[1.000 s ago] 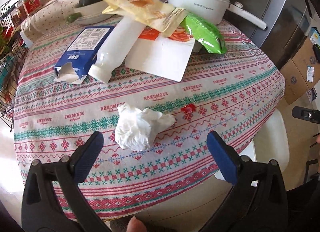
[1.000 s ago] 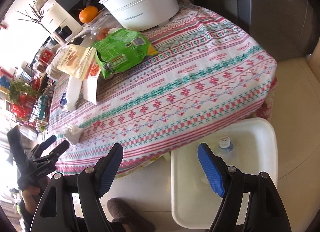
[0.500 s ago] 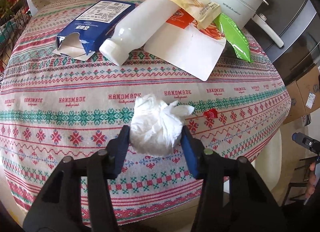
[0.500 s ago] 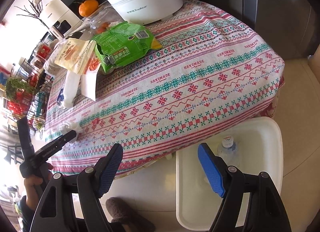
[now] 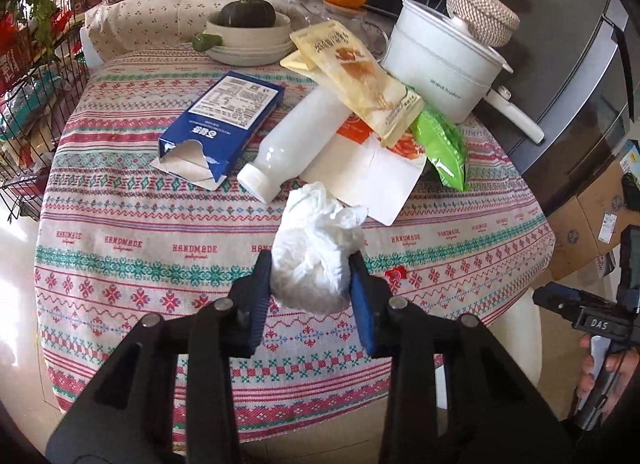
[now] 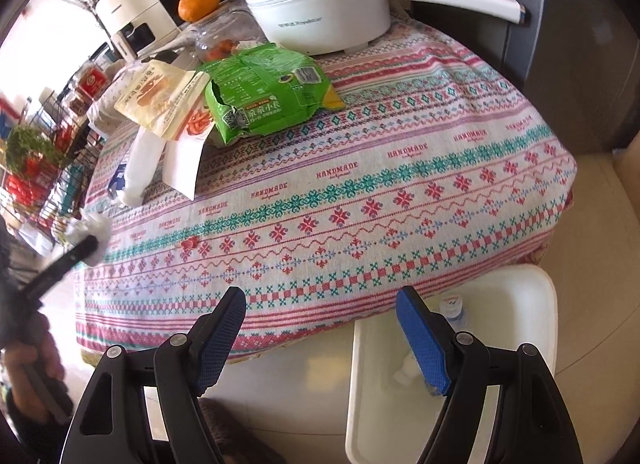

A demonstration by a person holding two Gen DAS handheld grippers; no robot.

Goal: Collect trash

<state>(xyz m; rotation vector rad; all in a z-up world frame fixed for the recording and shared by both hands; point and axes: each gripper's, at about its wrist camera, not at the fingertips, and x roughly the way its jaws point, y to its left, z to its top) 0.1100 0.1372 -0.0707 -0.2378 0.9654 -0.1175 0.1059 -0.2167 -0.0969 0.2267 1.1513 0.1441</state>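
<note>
Tissue (image 5: 314,254), earlier on the tablecloth (image 5: 120,224), now lifted by left tool (image 5: 310,296).

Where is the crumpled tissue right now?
In the left wrist view the crumpled tissue sits between the closing left gripper's pads, above the tablecloth, near the white bottle.

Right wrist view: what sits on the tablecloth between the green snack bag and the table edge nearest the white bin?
Only bare patterned tablecloth lies between the green snack bag and the edge by the white bin; the right wrist view shows it.
</note>
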